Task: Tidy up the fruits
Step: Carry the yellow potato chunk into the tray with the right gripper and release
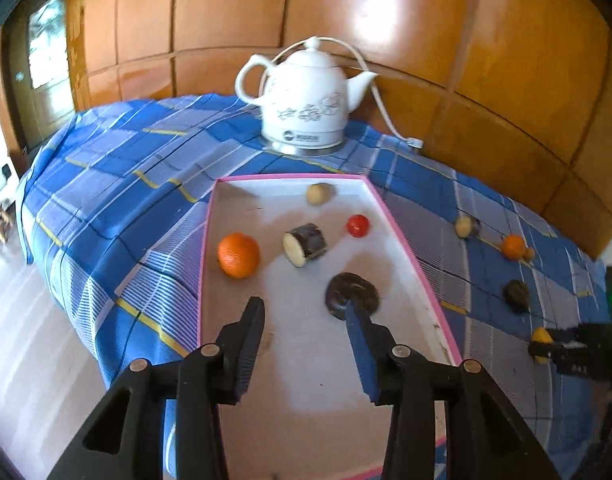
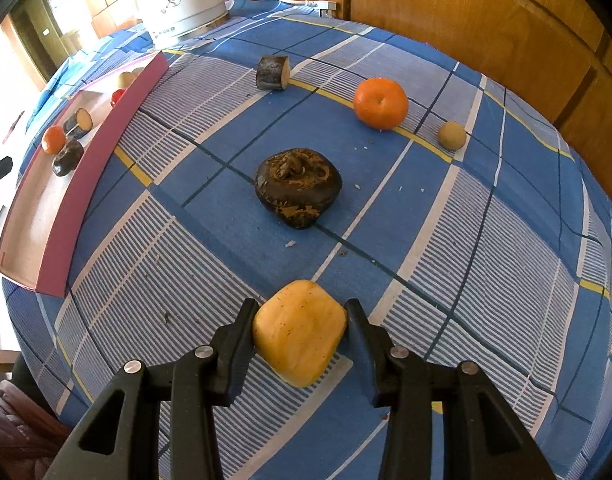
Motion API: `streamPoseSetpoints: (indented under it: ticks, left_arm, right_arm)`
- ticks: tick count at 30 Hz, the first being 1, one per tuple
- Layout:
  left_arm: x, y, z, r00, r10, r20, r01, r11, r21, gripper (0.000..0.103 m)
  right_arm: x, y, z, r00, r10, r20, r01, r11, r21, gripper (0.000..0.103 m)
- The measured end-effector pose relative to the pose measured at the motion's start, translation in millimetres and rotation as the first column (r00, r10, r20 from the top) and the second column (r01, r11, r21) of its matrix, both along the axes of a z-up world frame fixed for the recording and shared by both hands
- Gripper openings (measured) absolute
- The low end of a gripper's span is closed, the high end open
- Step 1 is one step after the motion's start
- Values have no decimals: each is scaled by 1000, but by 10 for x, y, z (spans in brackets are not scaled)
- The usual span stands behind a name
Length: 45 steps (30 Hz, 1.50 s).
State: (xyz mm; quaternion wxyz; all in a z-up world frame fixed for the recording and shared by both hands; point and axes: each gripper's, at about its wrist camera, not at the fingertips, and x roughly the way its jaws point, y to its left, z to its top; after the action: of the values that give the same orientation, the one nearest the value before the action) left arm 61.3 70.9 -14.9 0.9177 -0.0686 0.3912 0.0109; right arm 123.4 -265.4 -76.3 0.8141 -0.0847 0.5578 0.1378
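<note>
Looking along the left gripper [image 1: 304, 312]: jaws spread, nothing between them, above the pink-rimmed tray [image 1: 402, 236]; dark flat fruit [image 1: 352, 294] just beyond, inside the tray. Right wrist view: right gripper [image 2: 300, 322] pinching the yellow fruit [image 2: 300, 332], well right of the tray. Lift straight, carry over the rim, release low.

Glossy wood panelling [image 1: 386, 20]; matt checked cloth [image 2: 446, 240].

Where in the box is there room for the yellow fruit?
The near end of the box, between the left gripper and the front wall, is bare. So is the far left corner. The middle is crowded: orange, dark disc, cut piece, red ball.
</note>
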Motion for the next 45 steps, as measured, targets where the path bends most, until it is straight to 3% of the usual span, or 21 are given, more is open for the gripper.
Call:
streamPoseSetpoints:
  ticks: [5, 13, 31, 45]
  left_arm:
    - [-69, -124, 49, 999, -31, 24, 31, 999, 29, 44]
    - [-108, -162, 22, 999, -48, 11, 48, 999, 9, 46]
    - [-181, -2, -50, 1000, -12, -7, 12, 1000, -17, 50]
    - [-213, 106, -81, 1000, 7, -1, -7, 999, -35, 50]
  right_arm:
    - [-21, 20, -5, 1000, 2, 4, -1, 1000, -6, 44]
    - [-46, 21, -4, 1000, 2, 6, -2, 1000, -6, 44]
    - [-135, 121, 37, 1000, -1, 23, 2, 999, -51, 44]
    - [-215, 723, 407, 991, 111, 75, -115, 991, 62, 43]
